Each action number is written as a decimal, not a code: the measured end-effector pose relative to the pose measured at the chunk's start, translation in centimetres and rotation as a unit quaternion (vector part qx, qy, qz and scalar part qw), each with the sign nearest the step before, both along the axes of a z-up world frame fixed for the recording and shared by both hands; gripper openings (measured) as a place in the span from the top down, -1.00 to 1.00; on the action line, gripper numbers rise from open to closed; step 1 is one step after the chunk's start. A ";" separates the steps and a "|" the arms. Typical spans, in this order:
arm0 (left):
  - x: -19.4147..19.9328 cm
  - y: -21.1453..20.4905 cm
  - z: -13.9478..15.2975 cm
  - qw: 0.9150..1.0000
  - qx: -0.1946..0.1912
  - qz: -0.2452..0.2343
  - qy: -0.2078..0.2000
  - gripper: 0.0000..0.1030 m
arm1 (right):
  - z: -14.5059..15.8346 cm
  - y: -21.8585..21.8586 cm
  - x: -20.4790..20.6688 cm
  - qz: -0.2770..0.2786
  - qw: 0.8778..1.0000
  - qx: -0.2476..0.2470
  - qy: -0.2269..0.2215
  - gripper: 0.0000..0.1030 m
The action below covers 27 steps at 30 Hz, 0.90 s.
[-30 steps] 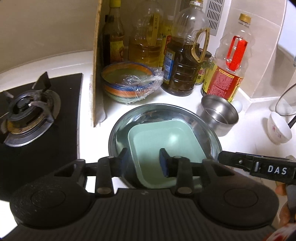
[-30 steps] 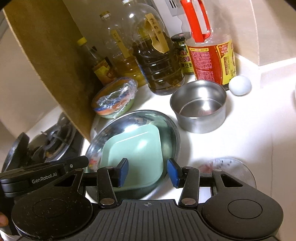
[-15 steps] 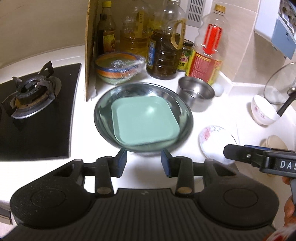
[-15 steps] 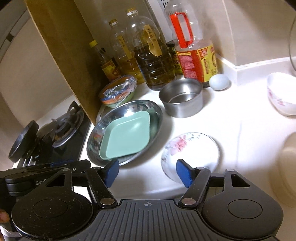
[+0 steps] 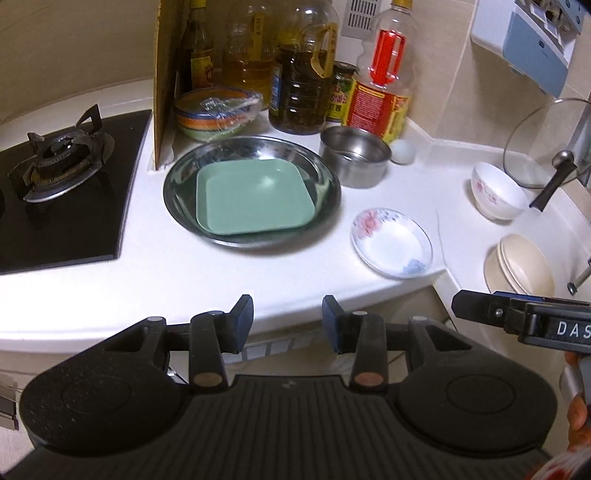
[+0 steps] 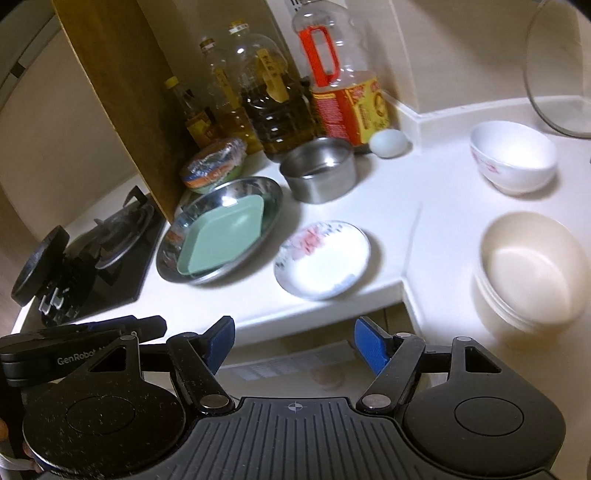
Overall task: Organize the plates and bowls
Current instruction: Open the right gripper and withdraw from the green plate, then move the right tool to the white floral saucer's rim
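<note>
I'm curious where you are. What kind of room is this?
Most likely a home kitchen. There is a gas burner set in a black cooktop, big bottles of cooking oil against the tiled wall, and plates and bowls such as the flowered plate on the white counter.

A white desk (image 5: 192,280) wraps around a corner of the kitchen, its front edge just ahead of the tool. To the far left of the tool a black glass hob (image 5: 70,206) with a gas burner (image 5: 59,162) is set into it. A tall brown board (image 5: 166,81) stands upright at the hob's right edge. Beige tiled walls (image 5: 443,74) rise behind, meeting at the corner ahead and right of the tool, with a white vent grille (image 5: 360,16) high up and a white and blue box (image 5: 528,40) mounted on the right wall. Below the desk edge, under the tool, a pale cabinet front (image 6: 288,365) shows. Warm indoor light glares off the white surface.
</note>
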<state>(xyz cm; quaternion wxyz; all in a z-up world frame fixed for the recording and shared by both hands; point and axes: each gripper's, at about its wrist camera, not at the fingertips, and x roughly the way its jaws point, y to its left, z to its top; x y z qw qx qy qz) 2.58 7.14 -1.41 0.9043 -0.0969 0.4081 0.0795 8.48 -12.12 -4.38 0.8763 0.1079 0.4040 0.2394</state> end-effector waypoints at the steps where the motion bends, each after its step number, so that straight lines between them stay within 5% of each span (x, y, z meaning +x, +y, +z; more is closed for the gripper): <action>1: -0.3 -0.3 -0.1 1.000 0.000 -0.001 0.001 0.28 | -0.1 -0.3 -0.3 -0.002 1.000 -0.002 0.001 -0.40; 27: -1.5 -4.3 -0.7 0.999 0.009 -0.039 0.020 0.28 | -1.2 -5.1 -3.3 -0.054 0.998 -0.033 0.020 -0.40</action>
